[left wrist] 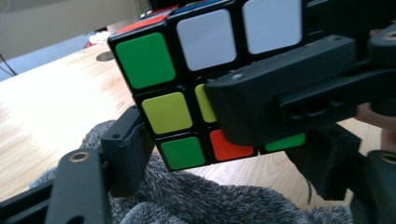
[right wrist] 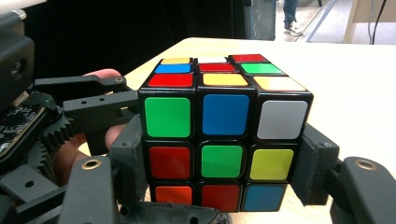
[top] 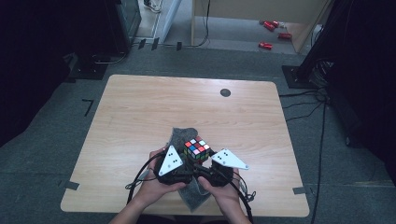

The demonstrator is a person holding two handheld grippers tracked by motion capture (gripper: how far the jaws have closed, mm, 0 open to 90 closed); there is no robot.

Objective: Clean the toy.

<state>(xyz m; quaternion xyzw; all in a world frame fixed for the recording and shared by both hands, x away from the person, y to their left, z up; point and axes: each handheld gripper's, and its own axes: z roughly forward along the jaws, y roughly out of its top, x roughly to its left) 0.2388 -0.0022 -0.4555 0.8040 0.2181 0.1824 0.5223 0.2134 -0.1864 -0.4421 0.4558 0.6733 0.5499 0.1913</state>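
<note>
I see the cube (top: 196, 149) held up between my two grippers, just ahead of both hands and above a grey cloth (top: 180, 136) that lies crumpled on the surface (top: 140, 107).

My right gripper (right wrist: 219, 182) has the cube squarely between its jaws: one jaw presses on the cube's left side and the other on its right side, pinching the lower two rows. The face toward that camera shows green, blue and white on top, red, green and yellow in the middle, orange, red and blue at the bottom.

My left gripper (left wrist: 187, 154) comes at the cube from the other side. One of its jaws sits against the cube's lower left edge; I cannot tell whether its other jaw touches the cube, because a jaw of the right gripper lies across the face nearest that camera and covers part of it. So I cannot tell whether the left jaws pinch the cube or just stand around it. They are well spread either way.

In the high view the left gripper (top: 171, 161) and right gripper (top: 228, 159) meet at the cube, each hand wrapped around its body.

The cloth spreads under the jaws and runs back beneath both hands. No container is on the surface.
</note>
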